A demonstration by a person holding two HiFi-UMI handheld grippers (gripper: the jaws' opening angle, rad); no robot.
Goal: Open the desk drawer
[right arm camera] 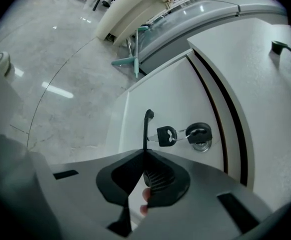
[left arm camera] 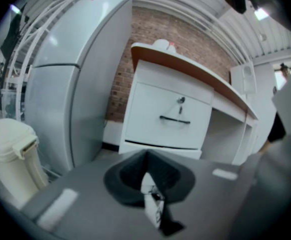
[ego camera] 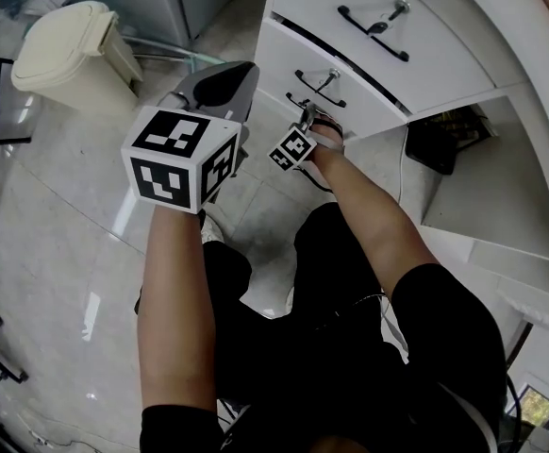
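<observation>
The white desk [ego camera: 501,26] has two stacked drawers with black bar handles. The lower drawer [ego camera: 350,111] juts out slightly below a dark gap. My right gripper [ego camera: 308,114] is at that drawer's handle [right arm camera: 147,124], and the right gripper view shows the jaws [right arm camera: 144,154] shut on the bar's lower end. A black key [right arm camera: 166,135] hangs from the lock [right arm camera: 200,135] beside it. My left gripper [ego camera: 239,75] is raised left of the desk, shut and holding nothing. The left gripper view looks over its shut jaws [left arm camera: 145,156] at the upper drawer [left arm camera: 168,116].
A cream lidded bin [ego camera: 67,50] stands on the glossy floor at the left. A grey fridge [left arm camera: 60,84] stands beside the desk. A black object [ego camera: 444,135] and a cable lie in the kneehole under the desk top. The person's legs are below.
</observation>
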